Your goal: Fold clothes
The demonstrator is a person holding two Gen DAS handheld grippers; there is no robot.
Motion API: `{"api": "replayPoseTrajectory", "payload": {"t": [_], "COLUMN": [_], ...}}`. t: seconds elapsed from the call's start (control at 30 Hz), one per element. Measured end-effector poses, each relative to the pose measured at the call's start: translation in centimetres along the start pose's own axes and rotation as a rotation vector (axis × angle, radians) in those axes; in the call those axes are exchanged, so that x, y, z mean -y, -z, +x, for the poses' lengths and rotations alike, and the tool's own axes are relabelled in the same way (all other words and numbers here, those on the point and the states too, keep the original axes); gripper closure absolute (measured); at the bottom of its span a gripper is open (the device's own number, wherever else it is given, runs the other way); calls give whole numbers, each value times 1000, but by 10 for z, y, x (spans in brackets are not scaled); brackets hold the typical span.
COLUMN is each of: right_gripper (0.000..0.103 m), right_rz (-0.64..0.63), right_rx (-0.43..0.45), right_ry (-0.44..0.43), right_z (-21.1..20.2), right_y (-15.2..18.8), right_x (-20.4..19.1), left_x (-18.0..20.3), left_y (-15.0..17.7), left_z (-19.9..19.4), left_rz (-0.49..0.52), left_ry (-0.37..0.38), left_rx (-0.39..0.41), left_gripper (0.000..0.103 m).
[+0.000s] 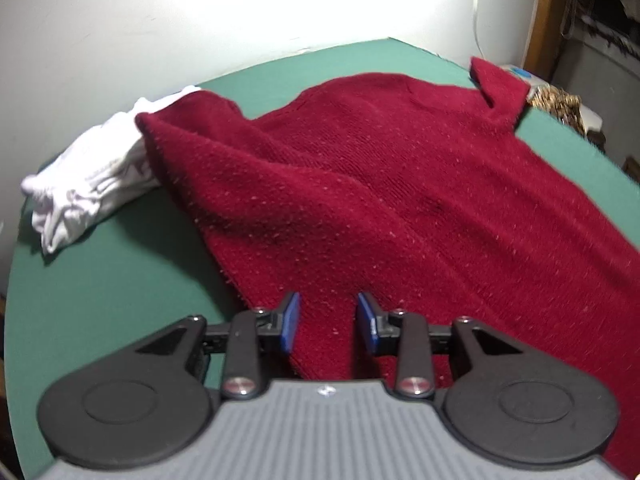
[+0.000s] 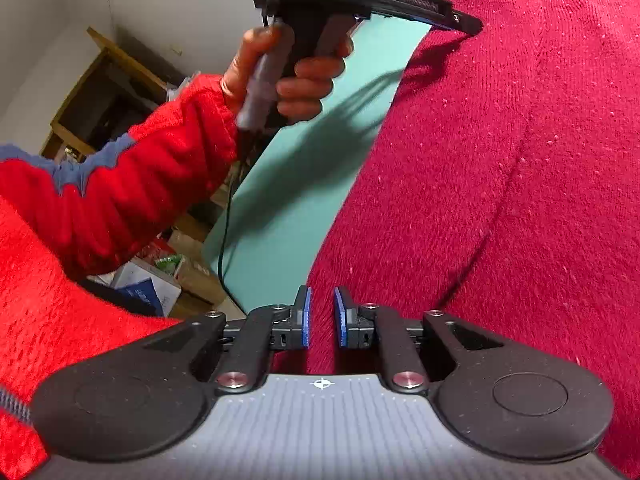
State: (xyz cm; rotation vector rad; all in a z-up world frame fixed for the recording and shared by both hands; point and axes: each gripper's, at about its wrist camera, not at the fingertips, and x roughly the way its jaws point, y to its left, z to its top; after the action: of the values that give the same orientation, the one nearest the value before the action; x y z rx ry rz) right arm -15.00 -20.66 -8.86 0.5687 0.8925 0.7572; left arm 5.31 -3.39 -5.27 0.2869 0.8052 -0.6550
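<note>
Red and fuzzy, the big sweater (image 1: 400, 200) lies spread on the green table (image 1: 100, 288), beside a white cloth (image 1: 88, 184). To fold it well, grab an edge with both and lift together. The left gripper (image 1: 328, 324) and right gripper (image 2: 321, 318) are spread apart, holding nothing.

A green-topped table (image 1: 100, 300) stands against a brightly lit white wall (image 1: 200, 20); a wooden shelf unit (image 2: 100, 92) occupies one corner.

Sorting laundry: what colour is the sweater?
Dark red sweater, clearest in the left wrist view.
</note>
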Motion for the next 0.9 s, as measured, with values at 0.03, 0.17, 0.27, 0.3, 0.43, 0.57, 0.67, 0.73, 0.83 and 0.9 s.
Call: {"api": "replayPoseTrajectory", "payload": {"t": [0.03,0.17,0.27,0.3,0.43,0.57,0.67,0.73,0.83,0.9], "right_gripper": [86,91,91,91,91,89,73,74,74,77], "right_rz": [-5,-8,-33,-45,-99,-106,-103,-65,9,71], "right_rx": [-12,-64,-74,-79,-93,-87,-76,-37,35,85], "right_ry": [-4,51,43,41,44,109,173,179,186,188], "right_z": [1,12,13,13,5,-28,-56,-71,-92,-103], "right_y": [2,5,3,2,0,8,20,35,55,63], "right_x": [0,9,12,12,14,24,33,40,50,58], "left_x": [1,12,26,30,50,72,92,107,129,140], "left_y": [3,18,34,39,54,69,75,80,90,100], "left_z": [-7,-25,-25,-28,-45,-56,-72,-74,-70,-67], "left_rz": [-12,-45,-43,-45,-50,-49,-66,-79,-94,-111], "left_ry": [11,42,0,-17,-75,-110,-114,-103,-102,-148], "left_rx": [16,34,-7,-9,-19,-67,-52,-55,-79,-83], "left_gripper": [71,64,64,64,58,58,57,47,46,46]}}
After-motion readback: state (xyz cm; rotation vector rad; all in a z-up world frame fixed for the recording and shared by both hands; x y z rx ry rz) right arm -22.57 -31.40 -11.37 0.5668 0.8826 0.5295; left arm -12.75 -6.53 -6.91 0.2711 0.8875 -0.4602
